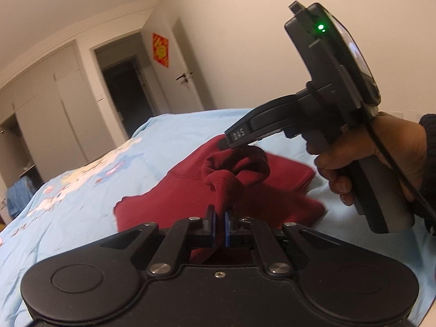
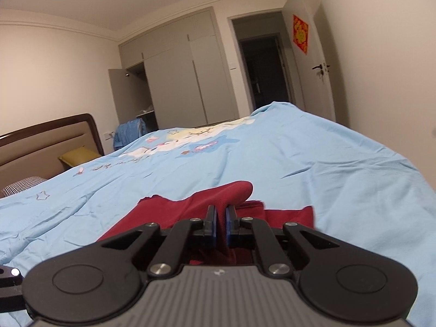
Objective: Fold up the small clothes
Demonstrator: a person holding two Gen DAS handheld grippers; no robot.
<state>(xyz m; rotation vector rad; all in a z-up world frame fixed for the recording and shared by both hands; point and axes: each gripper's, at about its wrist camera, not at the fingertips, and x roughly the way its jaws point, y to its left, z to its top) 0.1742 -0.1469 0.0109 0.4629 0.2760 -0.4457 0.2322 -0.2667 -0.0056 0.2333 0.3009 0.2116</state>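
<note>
Garment: one dark red garment [image 1: 174, 190] of knitted cloth, lying partly flat on the light blue bed cover [image 1: 81, 212] in the middle of the left wrist view; a ribbed part of it is lifted up and twisted into a loop.
Garment in the right wrist view: the same red cloth [image 2: 190, 207] lies in the lower middle of the frame, with a rounded ribbed end raised above the bed cover.
Count: one red garment, two grippers, one hand [image 1: 381, 158] in view.
Left gripper [image 1: 220, 226]: the jaws are nearly together and clamped on a lifted strip of the red cloth, in the lower middle of the frame.
Right gripper [image 2: 221, 224]: the jaws are nearly together, with red cloth pinched between the blue pads [image 2: 214, 226].
Hand: at the right edge of the left wrist view, it holds the handle of the right gripper, whose tip is at the raised loop.
Room: a grey wardrobe [image 2: 174, 81] in the upper middle of the right wrist view.
</note>
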